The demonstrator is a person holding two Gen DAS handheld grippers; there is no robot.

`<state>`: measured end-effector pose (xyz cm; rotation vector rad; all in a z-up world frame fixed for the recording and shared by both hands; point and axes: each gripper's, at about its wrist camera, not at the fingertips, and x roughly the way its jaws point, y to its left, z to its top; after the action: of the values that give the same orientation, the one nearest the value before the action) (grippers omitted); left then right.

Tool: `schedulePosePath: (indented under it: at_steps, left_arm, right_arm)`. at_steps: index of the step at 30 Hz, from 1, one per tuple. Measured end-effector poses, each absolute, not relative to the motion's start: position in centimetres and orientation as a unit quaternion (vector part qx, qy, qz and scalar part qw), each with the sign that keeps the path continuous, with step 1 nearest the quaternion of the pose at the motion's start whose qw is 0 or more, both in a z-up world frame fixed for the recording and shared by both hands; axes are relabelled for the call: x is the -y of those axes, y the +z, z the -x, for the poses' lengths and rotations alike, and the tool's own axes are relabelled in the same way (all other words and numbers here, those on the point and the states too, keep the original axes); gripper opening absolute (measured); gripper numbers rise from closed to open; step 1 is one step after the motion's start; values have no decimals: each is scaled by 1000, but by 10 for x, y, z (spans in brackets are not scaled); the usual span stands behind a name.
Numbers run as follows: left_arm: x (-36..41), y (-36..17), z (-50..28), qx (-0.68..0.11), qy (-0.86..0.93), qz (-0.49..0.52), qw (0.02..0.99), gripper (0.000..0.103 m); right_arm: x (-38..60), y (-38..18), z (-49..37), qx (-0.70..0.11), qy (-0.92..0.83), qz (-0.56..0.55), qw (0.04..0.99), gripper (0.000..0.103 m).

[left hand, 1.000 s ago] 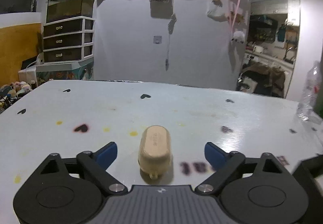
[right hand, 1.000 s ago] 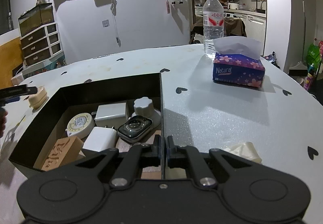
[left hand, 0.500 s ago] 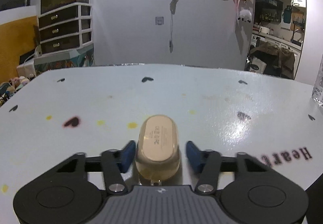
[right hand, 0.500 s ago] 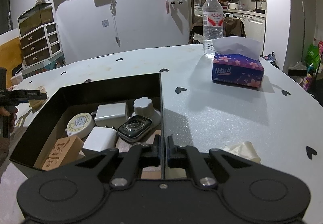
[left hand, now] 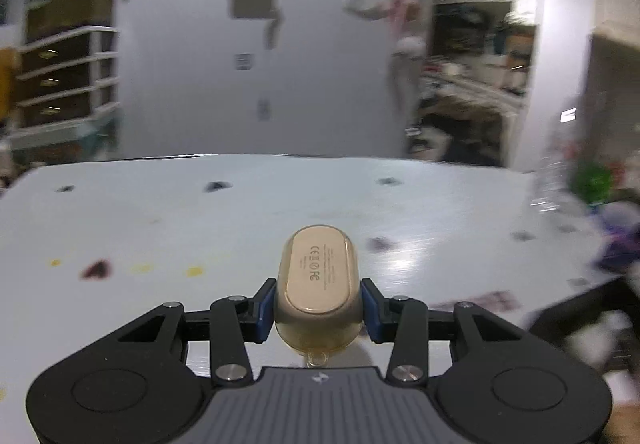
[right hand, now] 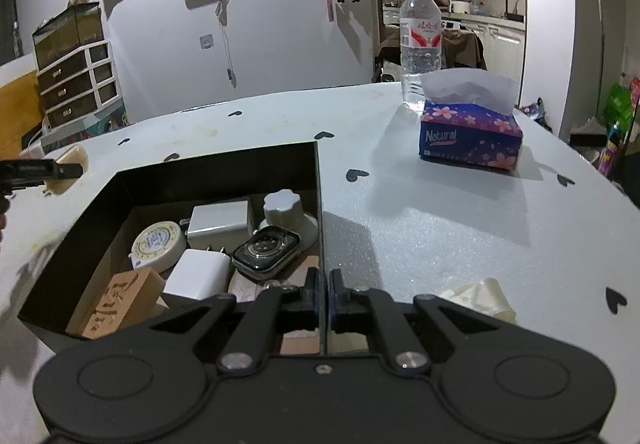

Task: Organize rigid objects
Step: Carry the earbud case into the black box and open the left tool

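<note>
Left wrist view has the left gripper (left hand: 318,308) clamped across the beige earbud case (left hand: 318,284), long axis pointing ahead, just above the table (left hand: 160,220), the black box (right hand: 224,168) off to its right

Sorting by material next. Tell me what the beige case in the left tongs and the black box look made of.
Beige case: likely smooth plastic inside a clear, glossy sleeve, possibly silicone; printed marks show on its flat face and a translucent rim and loop surround it.
Black box: probably thin matte card or paperboard; its walls are thin, flat and sharp-edged, without shine.
</note>
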<state>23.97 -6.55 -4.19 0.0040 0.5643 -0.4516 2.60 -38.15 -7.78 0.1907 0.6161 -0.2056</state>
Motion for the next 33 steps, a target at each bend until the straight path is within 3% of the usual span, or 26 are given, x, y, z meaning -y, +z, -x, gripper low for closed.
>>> schedulePosePath:
  at_steps: [10, 21, 33]
  left_arm:
    - [129, -6, -175, -276, -446, -33, 851, 44]
    - [207, -50, -147, -363, -573, -53, 733, 44]
    - [211, -69, -150, -394, -596, -121, 690, 44]
  right_arm:
    - [384, -78, -25, -304, -94, -96, 943, 5]
    - [385, -78, -25, -302, -91, -100, 944, 6]
    - [389, -80, -24, -299, -88, -105, 944, 6]
